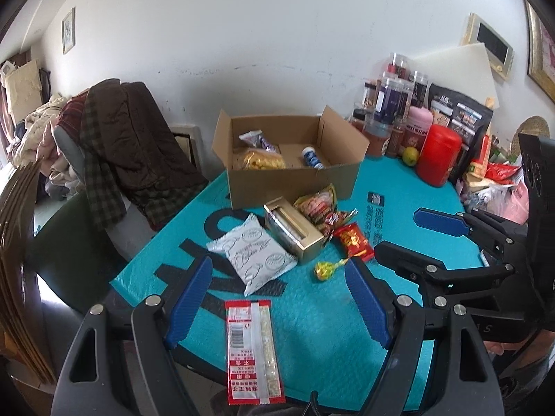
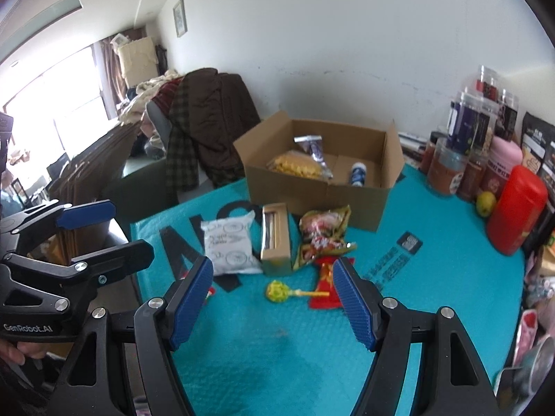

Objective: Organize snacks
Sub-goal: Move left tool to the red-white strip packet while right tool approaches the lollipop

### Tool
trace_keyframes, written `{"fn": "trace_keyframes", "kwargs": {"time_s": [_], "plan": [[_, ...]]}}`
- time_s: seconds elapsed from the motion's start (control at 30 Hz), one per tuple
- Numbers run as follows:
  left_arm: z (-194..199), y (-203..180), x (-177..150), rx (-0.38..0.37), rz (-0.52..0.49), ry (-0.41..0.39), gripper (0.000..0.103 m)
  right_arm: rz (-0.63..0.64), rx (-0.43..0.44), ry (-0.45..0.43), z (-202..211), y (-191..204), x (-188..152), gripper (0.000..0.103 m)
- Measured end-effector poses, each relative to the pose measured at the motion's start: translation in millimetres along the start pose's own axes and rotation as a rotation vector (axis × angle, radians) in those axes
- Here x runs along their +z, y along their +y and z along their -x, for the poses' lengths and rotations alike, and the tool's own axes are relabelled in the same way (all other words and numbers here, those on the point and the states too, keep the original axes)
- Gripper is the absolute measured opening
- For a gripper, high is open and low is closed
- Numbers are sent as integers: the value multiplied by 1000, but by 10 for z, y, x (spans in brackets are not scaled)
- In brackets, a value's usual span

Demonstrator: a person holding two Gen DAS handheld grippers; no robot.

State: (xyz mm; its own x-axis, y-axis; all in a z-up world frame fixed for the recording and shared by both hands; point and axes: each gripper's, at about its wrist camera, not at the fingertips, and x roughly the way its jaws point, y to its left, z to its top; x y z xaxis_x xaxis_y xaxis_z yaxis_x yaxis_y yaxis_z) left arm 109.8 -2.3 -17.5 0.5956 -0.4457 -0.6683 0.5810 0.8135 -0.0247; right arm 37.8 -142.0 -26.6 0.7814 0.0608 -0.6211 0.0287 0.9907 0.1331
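Note:
An open cardboard box (image 1: pixel 295 180) (image 2: pixel 312 194) stands at the back of the teal mat (image 1: pixel 312 319). It holds a yellow snack bag (image 1: pixel 260 161), a blue-and-white bottle (image 1: pixel 312 159) and a silver wrapper (image 1: pixel 255 138). In front of it lie a white packet (image 1: pixel 251 254) (image 2: pixel 230 242), a gold box (image 1: pixel 293 230) (image 2: pixel 275 239), a colourful snack bag (image 1: pixel 317 204), a red packet (image 1: pixel 353 242) and a yellow lollipop (image 1: pixel 324 270) (image 2: pixel 277 291). A long red-and-white packet (image 1: pixel 251 350) lies nearest. My left gripper (image 1: pixel 279 263) (image 2: pixel 131 227) hangs open above it. My right gripper (image 2: pixel 273 261) (image 1: pixel 397 232) is open over the lollipop, holding nothing.
Jars, dark pouches, a green fruit and a red canister (image 1: pixel 438 154) (image 2: pixel 517 208) crowd the back right of the table. A chair draped with brown clothing (image 1: pixel 121 138) stands past the mat's left edge. A hand grips the left tool's handle (image 2: pixel 20 350).

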Motion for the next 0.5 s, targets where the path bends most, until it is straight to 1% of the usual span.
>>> {"fn": "trace_keyframes", "kwargs": {"time_s": [0.2,0.37,0.5], "plan": [[-156,58,-191,-4,35,57,79,-32,9,65,-199,-12,-223,72],[-377,141,-430,0,82,154,79,-48,3,117,-333,-27,-392,72],[-509,220,-614,8,137,215,79,-44,4,167,-461,-19,-532,72]]}}
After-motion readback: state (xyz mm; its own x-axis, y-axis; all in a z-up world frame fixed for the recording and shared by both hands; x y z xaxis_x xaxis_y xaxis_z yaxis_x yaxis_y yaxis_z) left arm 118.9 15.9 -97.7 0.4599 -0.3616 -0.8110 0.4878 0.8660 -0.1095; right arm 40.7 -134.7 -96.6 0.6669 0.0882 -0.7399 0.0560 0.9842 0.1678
